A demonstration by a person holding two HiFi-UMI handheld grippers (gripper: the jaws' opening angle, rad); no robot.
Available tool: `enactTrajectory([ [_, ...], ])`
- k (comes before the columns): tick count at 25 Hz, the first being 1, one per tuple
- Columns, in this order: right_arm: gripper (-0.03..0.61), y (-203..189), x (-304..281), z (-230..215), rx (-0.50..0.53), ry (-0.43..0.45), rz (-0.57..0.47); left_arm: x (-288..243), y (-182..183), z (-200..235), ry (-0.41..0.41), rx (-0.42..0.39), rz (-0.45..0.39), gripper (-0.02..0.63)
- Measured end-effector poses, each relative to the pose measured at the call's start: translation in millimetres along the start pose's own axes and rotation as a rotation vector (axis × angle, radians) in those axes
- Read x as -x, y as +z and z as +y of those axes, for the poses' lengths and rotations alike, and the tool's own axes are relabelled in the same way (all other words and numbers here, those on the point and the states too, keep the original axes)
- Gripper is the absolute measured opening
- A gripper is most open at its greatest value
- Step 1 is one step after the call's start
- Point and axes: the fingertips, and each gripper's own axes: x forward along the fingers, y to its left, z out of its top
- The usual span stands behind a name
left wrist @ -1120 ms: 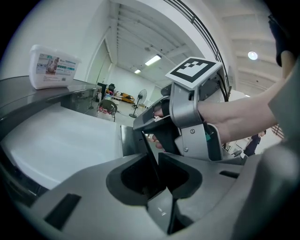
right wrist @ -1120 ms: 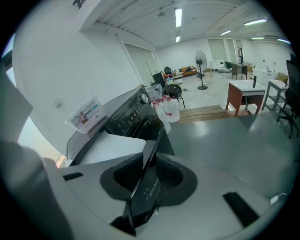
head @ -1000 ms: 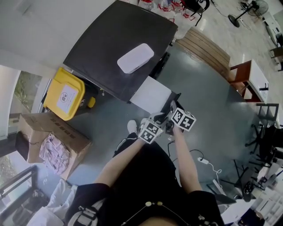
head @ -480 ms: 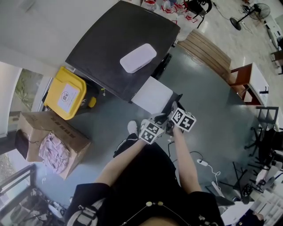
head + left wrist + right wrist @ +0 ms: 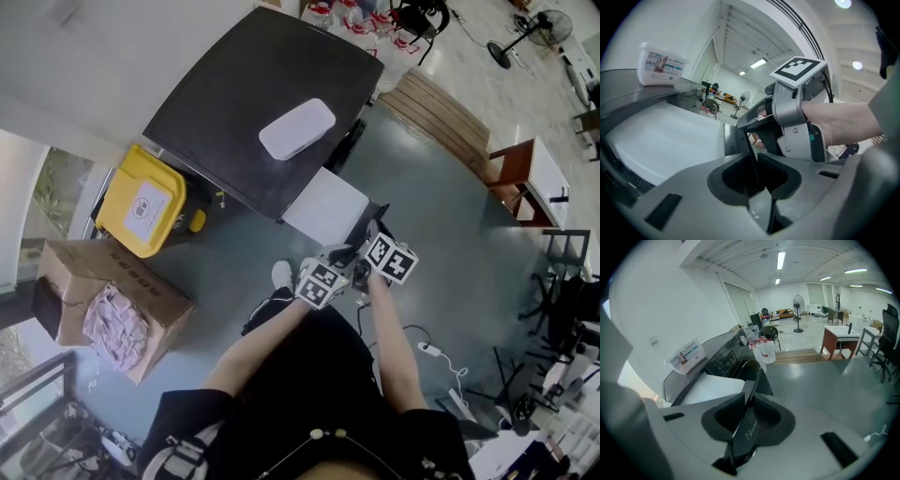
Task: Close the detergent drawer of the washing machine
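The detergent drawer [image 5: 323, 204] stands pulled out from the dark washing machine [image 5: 234, 94], its white tray facing up and its thin dark front panel [image 5: 753, 383] at the outer end. Both grippers sit side by side at that panel. The left gripper [image 5: 754, 164] has its 2 jaws narrowed onto the panel's edge, pads against it. The right gripper [image 5: 748, 403] is closing its jaws with the same panel between them, pads touching it. A white detergent box [image 5: 296, 129] lies on the machine's top

Open office hall with desk [image 5: 841, 335], chairs [image 5: 887, 345], fan [image 5: 798, 304].
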Motion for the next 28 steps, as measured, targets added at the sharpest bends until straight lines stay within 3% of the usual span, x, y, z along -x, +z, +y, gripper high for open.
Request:
enactTrajectory([
  [28,0.052,10,-7,14,-0.034,0.008,0.039,6,9,14,0.022,0.000,0.005,0.063],
])
